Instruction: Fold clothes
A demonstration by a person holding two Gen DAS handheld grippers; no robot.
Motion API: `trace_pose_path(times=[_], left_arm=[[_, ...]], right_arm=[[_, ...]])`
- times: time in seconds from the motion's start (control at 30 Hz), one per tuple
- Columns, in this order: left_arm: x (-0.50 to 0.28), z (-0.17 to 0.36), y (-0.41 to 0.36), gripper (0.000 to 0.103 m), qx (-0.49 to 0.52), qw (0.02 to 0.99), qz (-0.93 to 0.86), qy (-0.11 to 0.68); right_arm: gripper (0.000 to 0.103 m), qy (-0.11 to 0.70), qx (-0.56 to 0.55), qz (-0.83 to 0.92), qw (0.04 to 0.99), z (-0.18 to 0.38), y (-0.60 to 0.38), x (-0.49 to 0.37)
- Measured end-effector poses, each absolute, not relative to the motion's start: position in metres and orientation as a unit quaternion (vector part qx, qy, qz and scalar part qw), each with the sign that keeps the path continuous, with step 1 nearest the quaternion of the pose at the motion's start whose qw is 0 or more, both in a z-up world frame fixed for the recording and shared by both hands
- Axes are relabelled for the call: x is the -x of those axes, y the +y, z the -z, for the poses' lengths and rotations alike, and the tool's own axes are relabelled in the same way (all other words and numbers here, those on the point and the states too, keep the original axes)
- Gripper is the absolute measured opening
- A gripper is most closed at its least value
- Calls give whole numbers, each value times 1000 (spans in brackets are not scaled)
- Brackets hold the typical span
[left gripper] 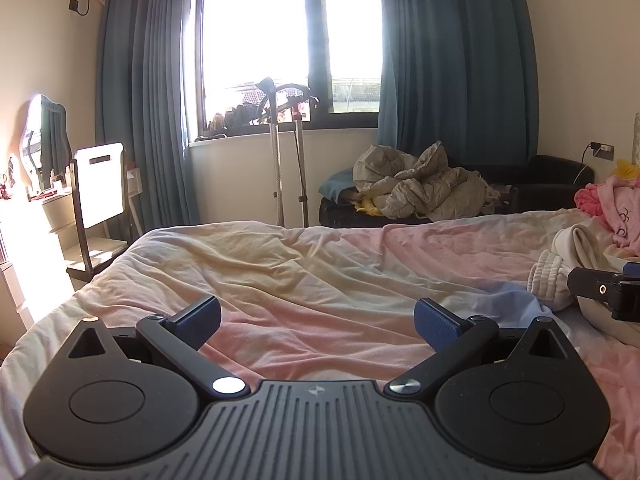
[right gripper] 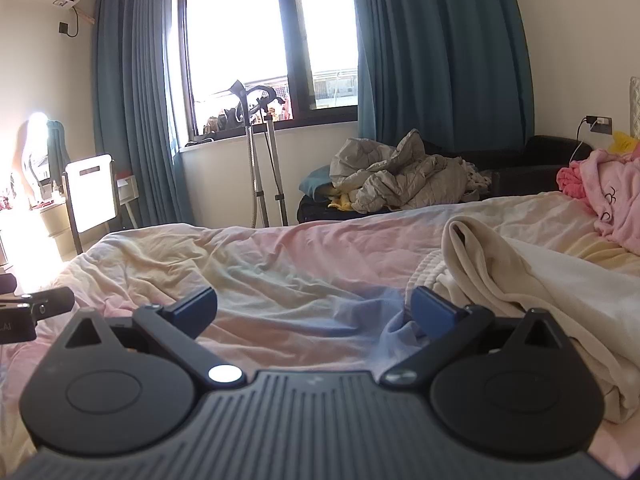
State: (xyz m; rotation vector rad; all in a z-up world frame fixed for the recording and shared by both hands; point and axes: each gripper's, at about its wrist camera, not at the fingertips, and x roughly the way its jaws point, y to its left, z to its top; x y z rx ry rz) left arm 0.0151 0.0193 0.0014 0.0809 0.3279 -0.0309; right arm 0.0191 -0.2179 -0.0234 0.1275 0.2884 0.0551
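Observation:
A cream sweater (right gripper: pixel 532 292) with a ribbed white cuff lies crumpled on the bed at the right; the left wrist view shows that sweater (left gripper: pixel 560 268) at its right edge. My right gripper (right gripper: pixel 314 312) hovers open just left of the garment, its right pad close to the cuff, nothing between its fingers. Further left over the bare sheet, my left gripper (left gripper: pixel 318 322) is open and holds nothing. The right gripper (left gripper: pixel 604 290) shows in the left wrist view as a dark body beside the cuff. Part of the left gripper (right gripper: pixel 36 308) appears at the right wrist view's left edge.
The bed (left gripper: pixel 280 272) has a rumpled pink, cream and blue sheet. Pink clothes (right gripper: pixel 612 196) are heaped at the far right. A dark sofa (right gripper: pixel 532 172) with a beige quilt (right gripper: pixel 400 180) stands under the window, a garment steamer pole (right gripper: pixel 256 160) and a white chair (right gripper: pixel 92 196) to the left.

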Motion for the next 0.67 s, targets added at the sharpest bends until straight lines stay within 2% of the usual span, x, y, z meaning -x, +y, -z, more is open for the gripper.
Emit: trace_pose_path(times=[0.67], left_arm=[[-12, -1, 19, 103, -42, 985, 9, 165]], right_arm=[[103, 151, -56, -27, 987, 28, -214, -24]])
